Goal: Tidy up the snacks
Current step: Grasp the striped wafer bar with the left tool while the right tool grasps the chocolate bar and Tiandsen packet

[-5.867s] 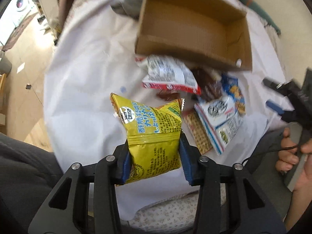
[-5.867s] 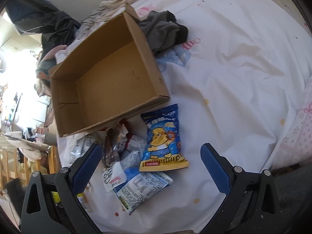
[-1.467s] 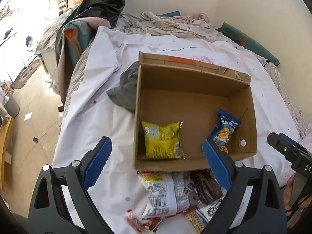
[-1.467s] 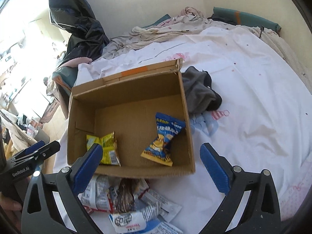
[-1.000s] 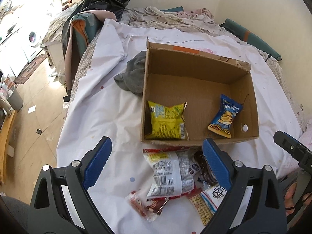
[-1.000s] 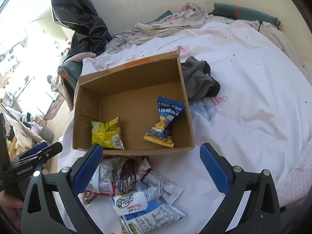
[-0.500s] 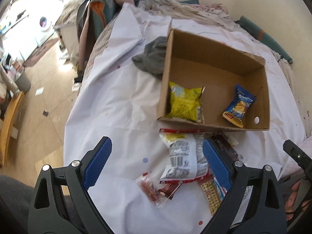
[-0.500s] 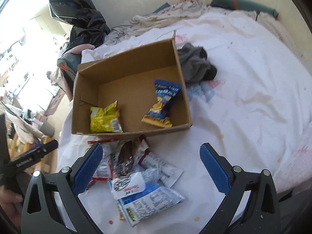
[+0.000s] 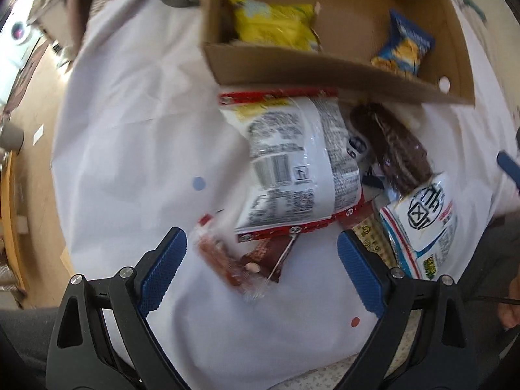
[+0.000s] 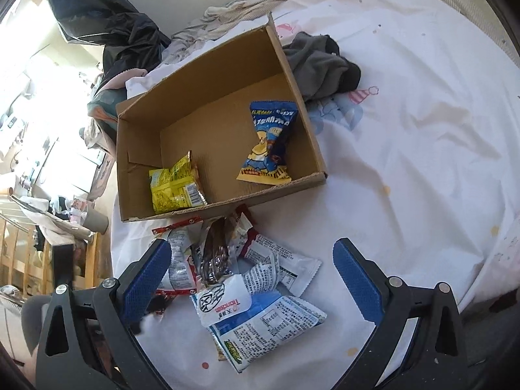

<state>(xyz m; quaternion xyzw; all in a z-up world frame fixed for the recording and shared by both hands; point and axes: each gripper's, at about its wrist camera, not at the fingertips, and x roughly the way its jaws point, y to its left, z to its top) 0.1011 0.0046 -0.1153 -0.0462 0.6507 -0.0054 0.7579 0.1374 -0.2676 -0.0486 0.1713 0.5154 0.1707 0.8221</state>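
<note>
An open cardboard box (image 9: 331, 68) (image 10: 302, 104) lies on a white sheet, holding a yellow snack bag (image 9: 273, 26) (image 10: 174, 185) and a blue snack bag (image 9: 406, 48) (image 10: 269, 143). Loose snacks lie in front of it: a white red-edged packet (image 9: 295, 165), a dark brown bar (image 9: 393, 149) (image 10: 214, 253), a small red-brown packet (image 9: 234, 263) and a blue-and-white packet (image 9: 422, 214) (image 10: 260, 321). My left gripper (image 9: 261, 269) points straight down, open, straddling the small red-brown packet without touching it. My right gripper (image 10: 252, 276) is open above the pile, holding nothing.
A grey garment (image 10: 321, 61) lies beside the box's far corner. Black bags and bedding (image 10: 113, 26) are piled behind it. The sheet's edge drops to a wooden floor (image 9: 35, 104) on the left. A person's hand (image 9: 510, 295) shows at the right edge.
My left gripper has dropped and tipped down toward the loose snacks, which now look much larger. The right gripper has sunk slightly toward the pile. Both stayed open.
</note>
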